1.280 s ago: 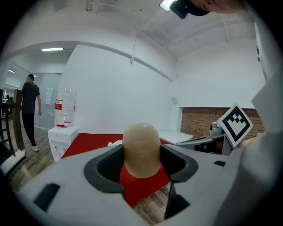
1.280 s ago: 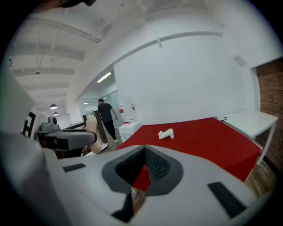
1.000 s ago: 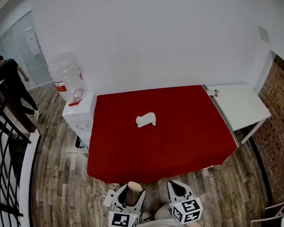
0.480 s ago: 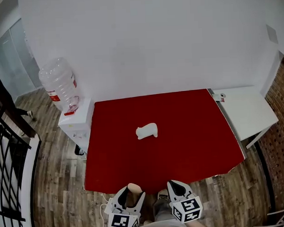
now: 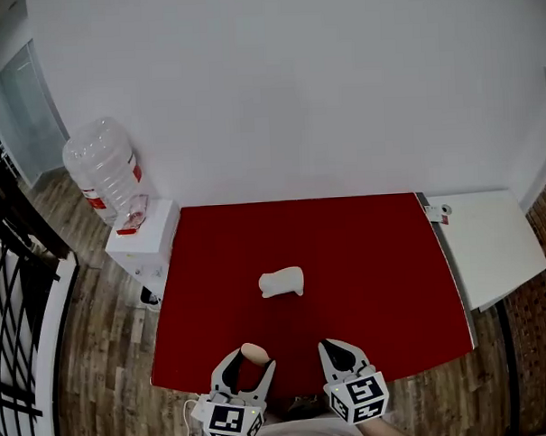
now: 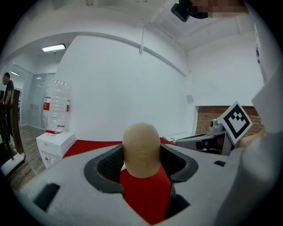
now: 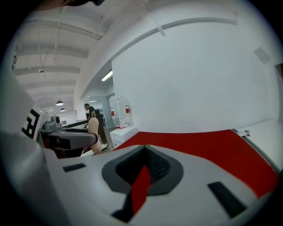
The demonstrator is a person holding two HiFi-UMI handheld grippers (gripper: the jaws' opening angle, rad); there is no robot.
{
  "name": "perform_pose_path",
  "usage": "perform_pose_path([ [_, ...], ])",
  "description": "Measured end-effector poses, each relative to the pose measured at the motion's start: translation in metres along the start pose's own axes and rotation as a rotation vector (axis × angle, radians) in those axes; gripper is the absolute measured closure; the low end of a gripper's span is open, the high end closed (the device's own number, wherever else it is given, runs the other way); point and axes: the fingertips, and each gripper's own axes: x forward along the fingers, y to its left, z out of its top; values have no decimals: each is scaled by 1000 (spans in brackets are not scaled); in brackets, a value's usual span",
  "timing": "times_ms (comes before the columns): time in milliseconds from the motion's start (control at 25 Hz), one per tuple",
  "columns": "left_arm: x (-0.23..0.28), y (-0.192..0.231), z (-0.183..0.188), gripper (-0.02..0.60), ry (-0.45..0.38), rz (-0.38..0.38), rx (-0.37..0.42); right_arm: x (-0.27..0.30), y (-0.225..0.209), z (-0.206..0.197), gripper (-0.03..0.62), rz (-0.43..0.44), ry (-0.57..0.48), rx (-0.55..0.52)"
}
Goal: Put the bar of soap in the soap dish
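Red cloth (image 5: pixel 383 253) covers the table, which stands by a white wall (image 5: pixel 295 94). A big water bottle (image 5: pixel 101 170) is at the far left and a white side table (image 5: pixel 496 248) is on the right. The floor (image 5: pixel 98 338) is wood. My left gripper (image 5: pixel 248 367) holds the bar of soap (image 6: pixel 140 150) tight. My right gripper (image 5: pixel 339 351) is squeezed almost shut, with nothing in it. The white soap dish (image 5: pixel 282 282) sits mid-cloth, well apart from the soap. Before, my grippers hung over the floor; now they are over the cloth's near edge.

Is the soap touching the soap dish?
Apart. The head view shows bare red cloth between the soap, clamped in the left gripper, and the soap dish.
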Motion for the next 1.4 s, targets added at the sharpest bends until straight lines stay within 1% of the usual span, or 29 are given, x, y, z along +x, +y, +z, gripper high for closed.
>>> perform_pose_path([
  [120,13,3,2,313,17,4,-8,12,-7,5,602,8,6,16],
  [280,30,13,7,313,31,-7,-9,25,-14,11,601,-9,11,40],
  [600,63,25,21,314,41,-65,31,45,-23,21,600,-62,19,47],
  [760,72,31,19,314,51,-81,47,57,-24,20,601,-78,33,33],
  [1040,81,41,17,314,64,-92,42,69,-24,20,600,-80,39,51],
  [1400,104,55,18,314,76,-93,24,90,-38,24,600,-93,40,80],
])
